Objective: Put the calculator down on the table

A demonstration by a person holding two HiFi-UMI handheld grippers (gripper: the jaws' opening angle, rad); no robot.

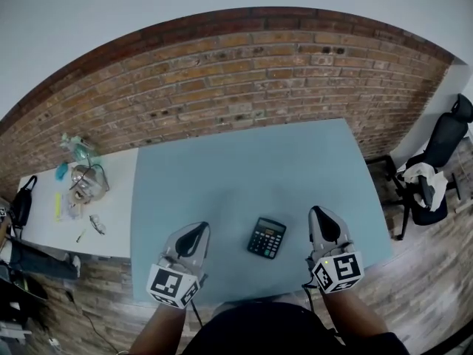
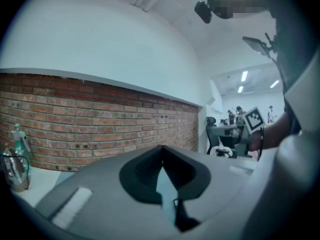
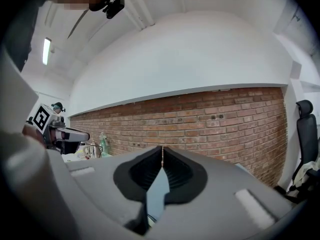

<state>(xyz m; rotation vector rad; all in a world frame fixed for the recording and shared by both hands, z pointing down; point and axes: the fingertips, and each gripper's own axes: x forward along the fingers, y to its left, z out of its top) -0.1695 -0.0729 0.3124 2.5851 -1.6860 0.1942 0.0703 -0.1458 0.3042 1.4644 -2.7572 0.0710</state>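
Calculator is lying flat on the table, between the two sets of fingertips and touching neither. Left gripper and right gripper are hovering, fingers pressed together on nothing. Judgement: placement looks done, so any retreat should avoid brushing it.

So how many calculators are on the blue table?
1. The black rectangular calculator lies flat near the front edge of the pale blue table; none seems hidden.
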